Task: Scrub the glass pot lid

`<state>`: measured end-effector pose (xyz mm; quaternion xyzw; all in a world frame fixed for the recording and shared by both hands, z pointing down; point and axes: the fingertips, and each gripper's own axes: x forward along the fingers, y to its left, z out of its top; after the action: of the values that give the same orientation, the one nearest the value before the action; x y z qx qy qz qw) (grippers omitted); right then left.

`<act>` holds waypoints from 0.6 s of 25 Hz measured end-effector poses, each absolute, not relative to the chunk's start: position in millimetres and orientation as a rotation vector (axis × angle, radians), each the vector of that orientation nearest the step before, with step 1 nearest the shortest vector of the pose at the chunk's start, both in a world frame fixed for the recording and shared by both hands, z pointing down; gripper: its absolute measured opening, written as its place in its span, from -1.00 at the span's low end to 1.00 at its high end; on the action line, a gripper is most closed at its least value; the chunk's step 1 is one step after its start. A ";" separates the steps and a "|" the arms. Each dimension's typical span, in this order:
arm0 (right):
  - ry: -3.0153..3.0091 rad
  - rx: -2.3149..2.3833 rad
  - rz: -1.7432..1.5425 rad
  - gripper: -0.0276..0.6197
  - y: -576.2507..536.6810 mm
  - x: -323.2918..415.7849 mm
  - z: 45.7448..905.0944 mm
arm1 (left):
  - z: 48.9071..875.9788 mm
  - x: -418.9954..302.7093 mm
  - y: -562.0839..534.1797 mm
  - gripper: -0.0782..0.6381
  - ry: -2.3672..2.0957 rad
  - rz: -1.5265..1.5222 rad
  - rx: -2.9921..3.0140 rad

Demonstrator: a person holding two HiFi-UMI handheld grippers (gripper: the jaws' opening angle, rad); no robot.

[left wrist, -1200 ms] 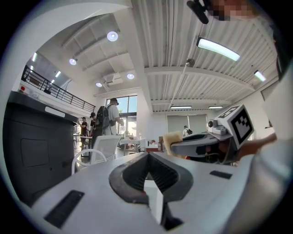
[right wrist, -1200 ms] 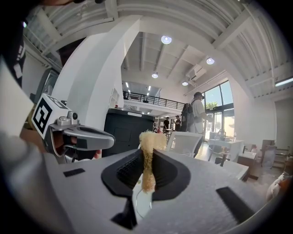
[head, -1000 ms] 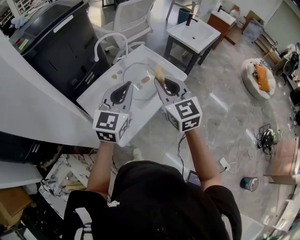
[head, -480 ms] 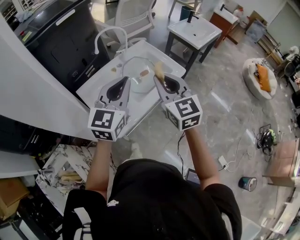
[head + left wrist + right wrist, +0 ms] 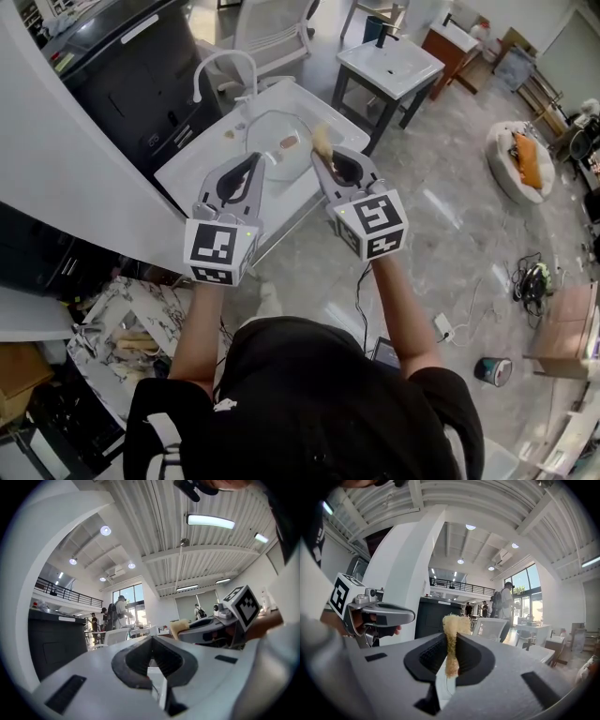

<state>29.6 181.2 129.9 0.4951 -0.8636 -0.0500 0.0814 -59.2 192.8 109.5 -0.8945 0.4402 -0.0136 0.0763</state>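
- A white rectangular sink (image 5: 180, 174) with a white arched tap (image 5: 220, 64) stands on a polished grey stone floor (image 5: 450, 206). A black cabinet (image 5: 122, 80) is to its left, and a white chair (image 5: 267, 33) is behind it.
- The round glass pot lid (image 5: 267, 139) lies flat in the basin, just beyond the tips of both grippers and between them.
- The right gripper (image 5: 451, 638) is clamped on a yellowish scrubbing sponge (image 5: 452, 623). From the head view the sponge sits over the lid's right edge, but contact cannot be told.
- The left gripper (image 5: 151, 644) has its jaws pressed together with nothing between them.
- Both bare forearms reach forward, with the grippers side by side and pointing away over the sink's near edge.
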 end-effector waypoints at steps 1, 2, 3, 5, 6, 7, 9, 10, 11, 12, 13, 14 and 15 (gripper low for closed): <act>-2.583 1.475 -0.150 -0.82 182.8 28.8 130.4 | 110.4 -58.9 194.9 -0.76 1.320 -0.039 -2.684; -2.583 1.468 -0.154 -0.82 184.4 27.3 131.3 | 111.5 -59.1 197.1 -0.76 1.322 -0.038 -2.688; -2.580 1.460 -0.160 -0.82 186.0 25.3 132.7 | 112.6 -59.7 199.2 -0.76 1.325 -0.040 -2.690; -2.573 1.442 -0.177 -0.82 189.4 21.7 135.4 | 114.2 -60.6 202.9 -0.76 1.330 -0.048 -2.689; -2.572 1.435 -0.181 -0.82 191.1 20.3 136.4 | 114.6 -60.7 204.3 -0.76 1.331 -0.052 -2.687; -2.571 1.431 -0.181 -0.82 192.5 19.3 137.3 | 115.0 -60.8 205.6 -0.76 1.333 -0.054 -2.685; -2.572 1.427 -0.176 -0.82 194.4 18.2 139.6 | 115.3 -61.9 207.7 -0.76 1.336 -0.054 -2.682; -2.574 1.425 -0.174 -0.82 195.3 17.5 139.8 | 115.3 -62.6 208.6 -0.76 1.338 -0.053 -2.680; -2.578 1.423 -0.174 -0.82 196.1 16.7 139.1 | 115.2 -63.2 209.2 -0.76 1.341 -0.052 -2.678; -2.582 1.422 -0.174 -0.82 196.8 16.4 138.4 | 115.2 -63.6 209.6 -0.76 1.344 -0.052 -2.676; -2.584 1.422 -0.173 -0.82 197.1 16.6 138.2 | 115.3 -63.7 209.7 -0.76 1.347 -0.052 -2.675; -2.585 1.423 -0.172 -0.82 197.0 17.2 138.4 | 115.6 -63.6 209.5 -0.76 1.349 -0.052 -2.674; -2.585 1.424 -0.171 -0.82 196.6 17.9 138.7 | 116.0 -63.4 209.0 -0.76 1.350 -0.052 -2.674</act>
<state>17.9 196.6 138.7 0.4797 -0.8706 -0.0576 0.0927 -63.4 209.0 116.0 -0.8902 0.4494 -0.0172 0.0729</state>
